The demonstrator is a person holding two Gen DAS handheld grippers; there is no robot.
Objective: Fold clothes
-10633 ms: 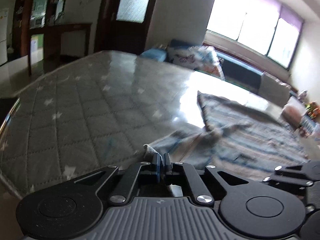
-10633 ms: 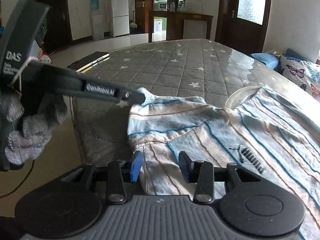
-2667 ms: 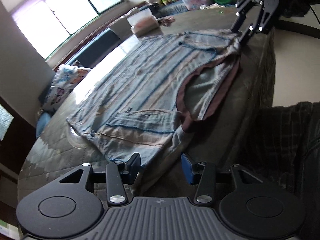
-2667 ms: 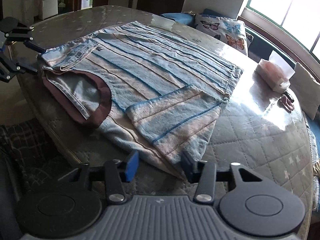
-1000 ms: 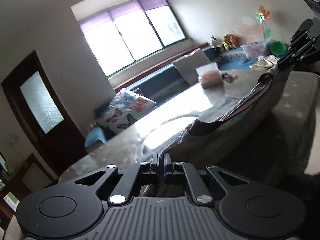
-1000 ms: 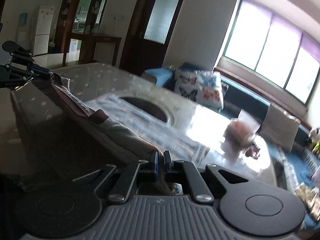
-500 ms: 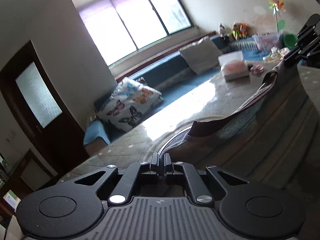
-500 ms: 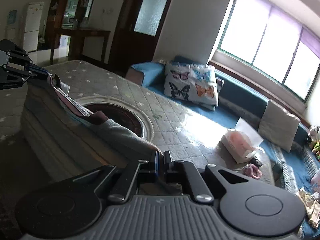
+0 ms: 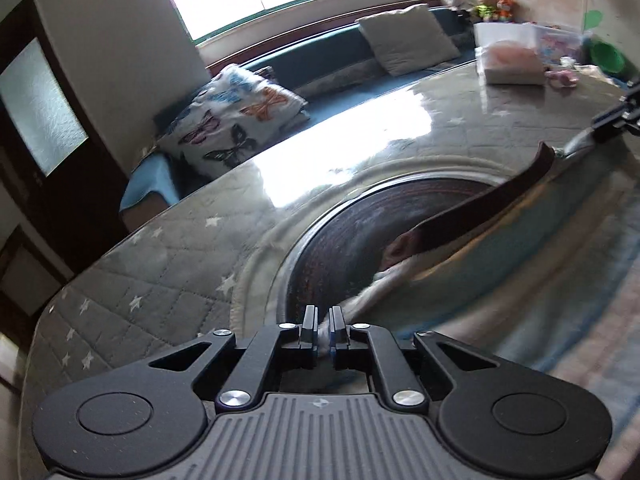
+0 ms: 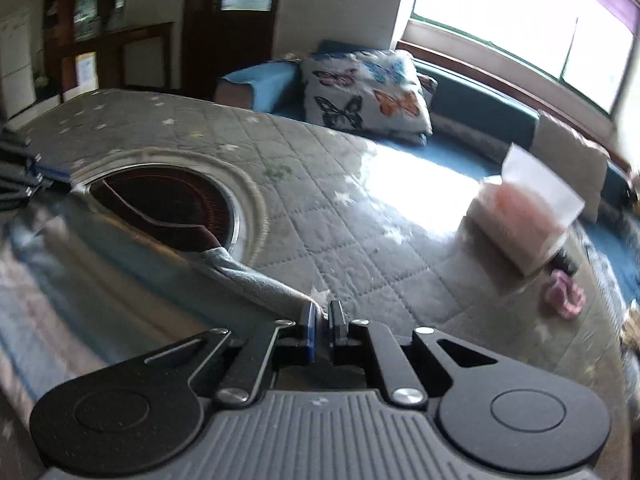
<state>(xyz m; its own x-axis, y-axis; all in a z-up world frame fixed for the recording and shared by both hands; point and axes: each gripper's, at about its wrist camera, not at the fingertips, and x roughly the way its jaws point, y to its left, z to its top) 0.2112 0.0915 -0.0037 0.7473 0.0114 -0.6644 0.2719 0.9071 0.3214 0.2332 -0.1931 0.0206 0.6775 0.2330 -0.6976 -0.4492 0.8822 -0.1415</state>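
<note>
1. Left gripper [image 9: 323,330]: its two fingers are seen drawn almost together, with a pale corner of the striped T-shirt [image 9: 540,280] pinched between them; the cloth runs off to the right and slightly forward of it.
2. Right gripper [image 10: 321,326]: the jaws are likewise nearly closed on a grey-blue edge of the same garment [image 10: 256,280], which runs off to the left of it.
3. The shirt is thus held taut between the two grippers, with its long held edge lying crosswise, from one hand to the other. The dark maroon neckband [image 9: 500,204] is seen arching along that raised edge. The rest of the cloth slopes down toward the near side; motion blur prevents its lower end from being made out.
4. The garment is carried above a quilted star-print tabletop [image 10: 320,184], over a round dark recess [image 10: 168,204] set in its middle. Neither hand is clearly nearer the cloth, each being at one end of it.
5. The next move is judged to turn on both ends being carried forward evenly, so that the held edge is laid parallel to the opposite one.
6. A tissue box [image 10: 524,220] with a sheet protruding stands farther right on the table, well apart from the shirt. A clear bin [image 9: 560,42] is seen beyond; its contents cannot be told.
</note>
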